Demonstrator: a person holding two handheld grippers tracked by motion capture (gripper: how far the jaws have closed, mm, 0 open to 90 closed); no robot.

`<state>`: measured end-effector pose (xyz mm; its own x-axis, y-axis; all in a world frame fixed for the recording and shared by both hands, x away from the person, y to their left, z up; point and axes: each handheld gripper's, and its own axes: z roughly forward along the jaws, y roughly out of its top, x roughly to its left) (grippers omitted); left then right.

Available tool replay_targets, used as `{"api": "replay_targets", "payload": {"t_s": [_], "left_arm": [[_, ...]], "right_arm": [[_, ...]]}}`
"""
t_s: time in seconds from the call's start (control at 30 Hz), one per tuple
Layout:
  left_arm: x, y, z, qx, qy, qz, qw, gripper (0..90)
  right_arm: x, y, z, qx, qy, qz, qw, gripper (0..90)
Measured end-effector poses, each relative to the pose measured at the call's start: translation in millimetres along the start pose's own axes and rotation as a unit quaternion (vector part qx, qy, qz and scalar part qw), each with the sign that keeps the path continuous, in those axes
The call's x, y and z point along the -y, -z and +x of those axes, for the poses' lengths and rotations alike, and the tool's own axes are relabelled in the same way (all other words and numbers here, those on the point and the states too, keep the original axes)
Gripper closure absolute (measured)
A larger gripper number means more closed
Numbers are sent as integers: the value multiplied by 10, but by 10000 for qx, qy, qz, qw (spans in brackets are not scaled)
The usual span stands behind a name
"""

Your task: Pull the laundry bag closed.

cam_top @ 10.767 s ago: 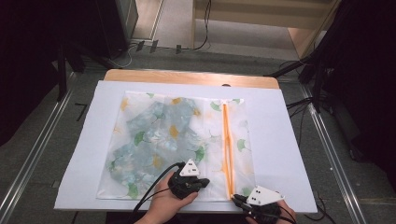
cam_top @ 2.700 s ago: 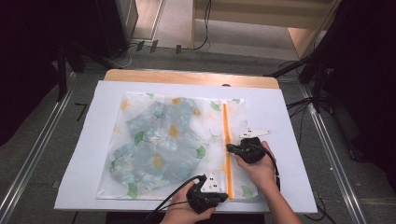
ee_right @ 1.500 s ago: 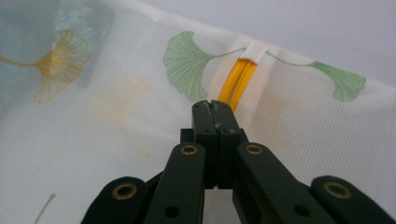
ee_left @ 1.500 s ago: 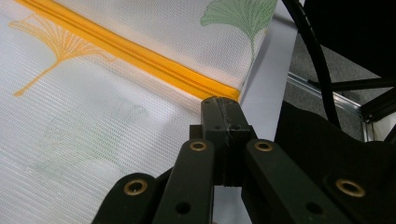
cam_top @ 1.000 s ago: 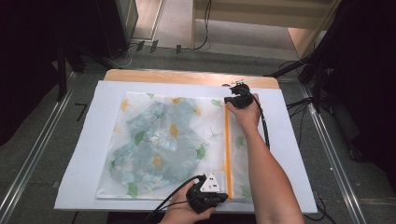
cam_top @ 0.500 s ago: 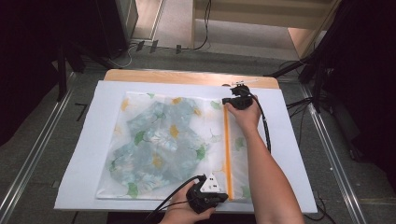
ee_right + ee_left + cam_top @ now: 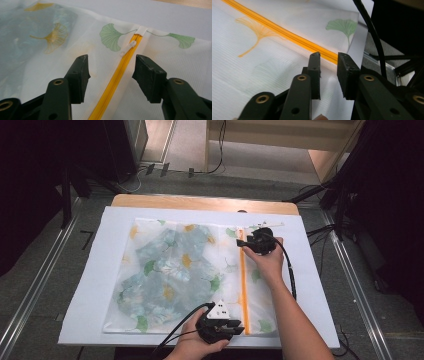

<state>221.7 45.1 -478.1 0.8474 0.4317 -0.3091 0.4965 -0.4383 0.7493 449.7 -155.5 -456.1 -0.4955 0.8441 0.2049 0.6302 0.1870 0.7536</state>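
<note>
Wooden table (image 7: 200, 201) under a white sheet (image 7: 95, 270), leaf-printed mesh bag (image 7: 165, 270) flat on top.

Black tool (image 7: 329, 75) w/ brass rivets, blk cable, grey triangular plate; bare forearms.

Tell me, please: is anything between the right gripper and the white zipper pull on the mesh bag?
Nothing visible is in the way. The right gripper is open, its jaws having just been opening, with one jaw on each side of the orange zipper. The white zipper pull lies just ahead at the far end of the bag, uncovered.
</note>
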Motion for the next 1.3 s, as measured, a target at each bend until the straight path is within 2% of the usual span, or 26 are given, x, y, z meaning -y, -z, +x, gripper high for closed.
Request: {"api": "replay_targets", "payload": {"t_s": [0.07,0.13,0.23,0.27,0.33,0.4,0.57,0.6,0.63,0.67,0.77,0.9,0.97,1.0,1.03,1.13,1.23,1.3], "left_arm": [[0,31,7,-92,13,-128,9999,679],[-1,71,5,-258,-160,-167,9994,623],[-13,173,79,-374,-165,-334,9986,563],[-21,211,127,-393,-119,-425,9983,565],[-36,296,237,-562,-44,-601,9966,553],[-49,399,355,-622,130,-734,9953,527],[-40,657,575,-966,161,-975,9904,458],[-37,708,611,-1060,179,-944,9897,442],[-38,755,644,-1282,172,-844,9880,417],[-37,799,681,-1420,208,-780,9866,386],[-27,924,808,-1584,396,-762,9836,300],[-27,1083,920,-1667,520,-936,9802,229],[-27,1155,956,-1563,590,-999,9809,223],[-30,1187,971,-1489,620,-1023,9816,178],[-28,1215,975,-1527,589,-1059,9808,158],[-9,1278,980,-1537,384,-1042,9818,135],[30,1344,1027,-1476,422,-1002,9831,136],[67,1398,1064,-1538,445,-953,9825,136]], "right_arm": [[57,53,20,-59,41,-15,10000,390],[126,111,62,-61,199,-50,9998,381],[230,204,118,-113,323,-120,9993,346],[250,228,132,-115,307,-129,9994,332],[303,287,158,-198,272,-222,9992,316],[352,344,188,-258,285,-272,9989,295],[486,468,301,-406,422,-286,9979,272],[514,492,318,-436,404,-287,9978,266],[542,518,330,-444,408,-293,9978,257],[570,545,341,-465,392,-303,9977,255],[652,626,350,-509,349,-330,9976,238],[751,744,340,-536,278,-350,9976,214],[793,791,321,-501,252,-342,9978,206],[814,814,308,-490,237,-346,9979,205],[834,837,296,-482,210,-356,9980,203],[895,904,256,-479,138,-347,9982,183],[963,966,233,-524,102,-356,9979,159],[1001,1010,226,-567,119,-343,9977,145]]}}
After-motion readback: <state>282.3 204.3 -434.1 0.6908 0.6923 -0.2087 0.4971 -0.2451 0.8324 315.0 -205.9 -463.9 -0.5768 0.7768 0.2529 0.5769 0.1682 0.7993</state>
